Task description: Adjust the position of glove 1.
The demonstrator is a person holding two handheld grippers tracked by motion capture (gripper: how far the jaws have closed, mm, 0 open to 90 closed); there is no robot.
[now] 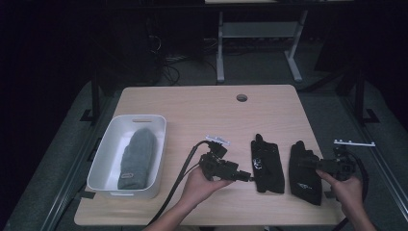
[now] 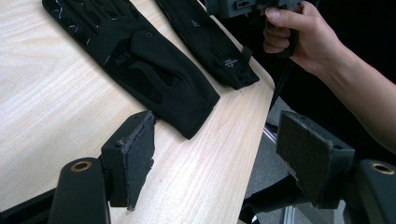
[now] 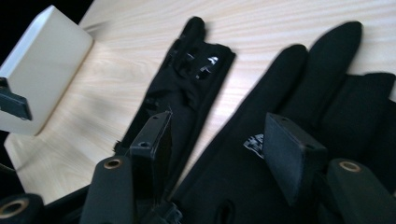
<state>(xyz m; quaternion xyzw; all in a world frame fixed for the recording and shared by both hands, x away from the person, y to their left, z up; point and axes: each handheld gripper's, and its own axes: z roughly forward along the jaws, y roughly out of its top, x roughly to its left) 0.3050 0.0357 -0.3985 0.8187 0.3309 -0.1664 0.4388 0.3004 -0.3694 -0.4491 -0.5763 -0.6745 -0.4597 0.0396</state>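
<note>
Two black gloves lie flat on the right half of the wooden table (image 1: pixel 192 115). My left gripper (image 1: pixel 248 176) points right, its tips just short of the left glove (image 1: pixel 267 166). In the left gripper view its jaws (image 2: pixel 224 154) stand open and empty, with the near glove (image 2: pixel 140 60) ahead and the far glove (image 2: pixel 205 42) beyond. My right gripper (image 1: pixel 300 163) reaches left over the right glove (image 1: pixel 304 179). Its jaws (image 3: pixel 219 144) hang open above that glove (image 3: pixel 299 93), and the other glove (image 3: pixel 187 88) lies to their left.
A white bin (image 1: pixel 108 144) at the table's left holds a grey knit hat (image 1: pixel 137 159); its corner (image 3: pixel 42 70) appears in the right gripper view. A cable hole (image 1: pixel 241 97) sits near the far edge. The right glove lies close to the table's right edge.
</note>
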